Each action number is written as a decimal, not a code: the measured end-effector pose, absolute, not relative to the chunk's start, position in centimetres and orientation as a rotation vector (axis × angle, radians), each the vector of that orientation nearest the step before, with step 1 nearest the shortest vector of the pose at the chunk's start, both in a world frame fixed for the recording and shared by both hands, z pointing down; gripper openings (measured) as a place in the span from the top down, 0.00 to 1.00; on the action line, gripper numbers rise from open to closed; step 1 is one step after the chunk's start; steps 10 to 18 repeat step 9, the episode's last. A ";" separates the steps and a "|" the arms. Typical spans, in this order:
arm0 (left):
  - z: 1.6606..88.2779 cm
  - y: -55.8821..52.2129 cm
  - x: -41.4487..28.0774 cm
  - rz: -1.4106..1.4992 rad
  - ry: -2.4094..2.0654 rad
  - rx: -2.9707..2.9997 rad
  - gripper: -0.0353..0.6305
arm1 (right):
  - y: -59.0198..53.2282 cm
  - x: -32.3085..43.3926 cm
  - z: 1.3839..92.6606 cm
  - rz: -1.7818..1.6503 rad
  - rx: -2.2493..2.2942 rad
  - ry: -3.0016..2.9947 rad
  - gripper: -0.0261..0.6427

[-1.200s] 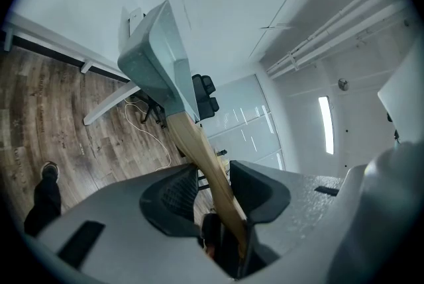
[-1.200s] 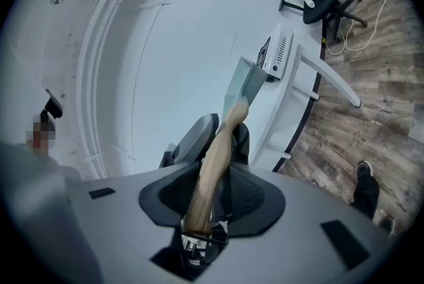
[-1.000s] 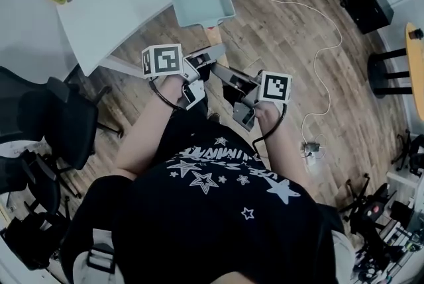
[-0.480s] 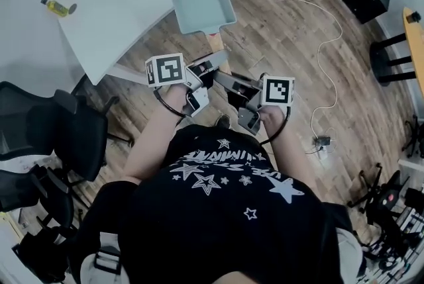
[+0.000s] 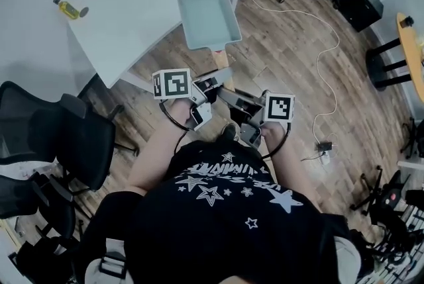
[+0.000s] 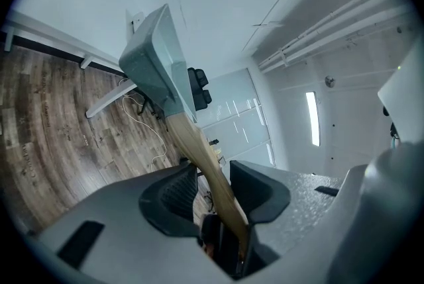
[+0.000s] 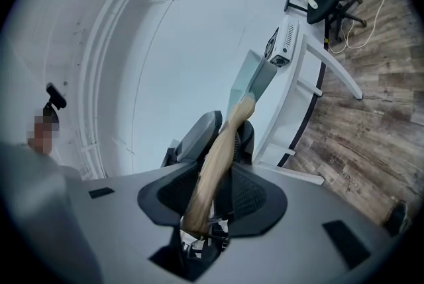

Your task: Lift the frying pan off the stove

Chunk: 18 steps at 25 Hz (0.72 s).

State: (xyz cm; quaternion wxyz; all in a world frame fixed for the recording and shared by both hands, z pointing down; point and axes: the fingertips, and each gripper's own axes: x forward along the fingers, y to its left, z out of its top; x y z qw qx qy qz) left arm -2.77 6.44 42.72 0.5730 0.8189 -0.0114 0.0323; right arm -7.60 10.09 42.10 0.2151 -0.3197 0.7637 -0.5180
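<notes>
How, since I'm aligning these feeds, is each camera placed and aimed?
Head view: on the person's head, facing steeply down at the pale green square frying pan; forearms, left tool and right tool show.
Left gripper view: on the left tool, along its jaws up the pan's wooden handle.
Right gripper view: likewise, on the right tool.
Shared: handle and pan.

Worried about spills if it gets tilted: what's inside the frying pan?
The frying pan looks empty in the head view: only its bare pale floor and walls show. Its underside, and the floor directly beneath it, are covered by the pan itself.
</notes>
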 end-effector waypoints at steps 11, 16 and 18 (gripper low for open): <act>42.3 8.8 -9.9 0.087 0.012 1.921 0.72 | 12.4 -14.8 41.7 -1.425 -0.920 2.119 0.74; 42.3 8.8 -9.9 0.087 0.012 1.921 0.72 | 12.4 -14.8 41.7 -1.425 -0.920 2.119 0.74; 42.3 8.8 -9.9 0.087 0.012 1.921 0.72 | 12.4 -14.8 41.7 -1.425 -0.920 2.119 0.74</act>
